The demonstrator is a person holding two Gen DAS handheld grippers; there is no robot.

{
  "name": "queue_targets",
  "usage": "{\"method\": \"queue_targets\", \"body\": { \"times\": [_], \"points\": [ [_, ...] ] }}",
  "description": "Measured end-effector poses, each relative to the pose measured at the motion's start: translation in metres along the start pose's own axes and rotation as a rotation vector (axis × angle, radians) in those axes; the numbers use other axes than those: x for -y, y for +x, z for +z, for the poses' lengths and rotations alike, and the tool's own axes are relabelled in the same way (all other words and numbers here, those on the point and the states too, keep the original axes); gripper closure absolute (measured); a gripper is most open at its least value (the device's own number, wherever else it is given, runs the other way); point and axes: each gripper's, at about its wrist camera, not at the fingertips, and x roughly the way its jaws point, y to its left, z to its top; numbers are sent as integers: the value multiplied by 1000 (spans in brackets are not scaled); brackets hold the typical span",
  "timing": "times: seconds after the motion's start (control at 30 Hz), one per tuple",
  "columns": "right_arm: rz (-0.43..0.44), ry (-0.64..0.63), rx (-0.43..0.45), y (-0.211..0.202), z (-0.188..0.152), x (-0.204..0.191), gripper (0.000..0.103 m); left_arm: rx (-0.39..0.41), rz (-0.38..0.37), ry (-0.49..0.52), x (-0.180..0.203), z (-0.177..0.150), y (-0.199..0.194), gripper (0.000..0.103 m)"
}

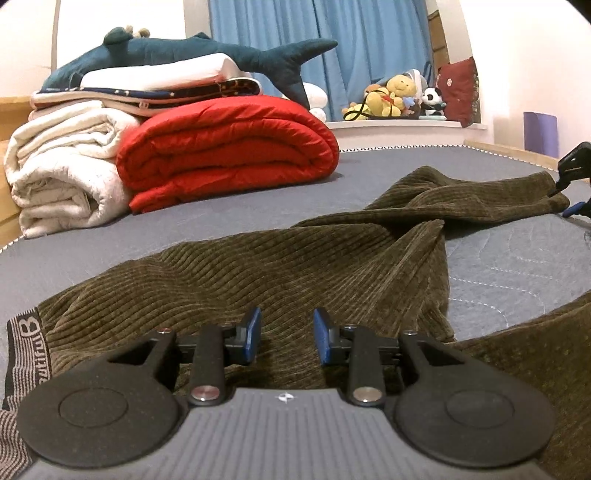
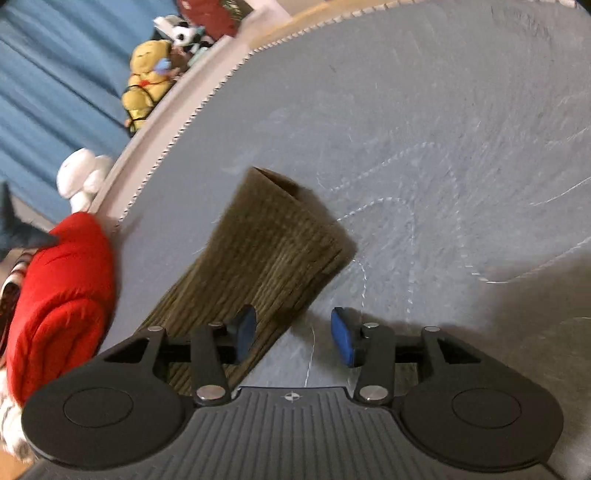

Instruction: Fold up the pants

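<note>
Olive-brown corduroy pants [image 1: 295,266] lie rumpled across the grey quilted mattress [image 1: 509,266], with the patterned waistband [image 1: 26,343] at the lower left. My left gripper [image 1: 286,334] is open and empty, low over the seat of the pants. In the right wrist view one pant leg [image 2: 258,258] stretches away, its open cuff at the far end. My right gripper [image 2: 293,332] is open and empty above that leg's right edge. It also shows in the left wrist view [image 1: 572,181] by the far leg end.
A folded red quilt [image 1: 229,147] and white blanket [image 1: 59,177] stand at the back left of the mattress, with a plush shark [image 1: 184,55] on pillows. Plush toys [image 1: 391,96] sit on a ledge before blue curtains [image 1: 332,29]. The red quilt [image 2: 62,295] lies left of the leg.
</note>
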Motion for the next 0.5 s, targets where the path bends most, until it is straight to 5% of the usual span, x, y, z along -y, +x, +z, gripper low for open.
{"method": "queue_targets", "body": {
  "times": [0.07,0.1,0.13,0.3,0.4,0.5],
  "points": [
    [-1,-47,40,8,0,-11,63,7,0,4,1,-1,-1,68],
    [-7,-53,55,12,0,-16,89,9,3,4,1,-2,-3,68],
    [-15,-45,80,12,0,-19,92,11,3,4,1,-2,-3,68],
    [33,-190,307,-13,16,-95,95,43,19,11,2,-3,-7,68],
    [121,-259,343,-11,44,-169,101,46,16,3,0,-4,-8,68],
    [201,-341,380,4,64,-236,96,47,11,-5,-2,-4,-8,68]
  ]
}}
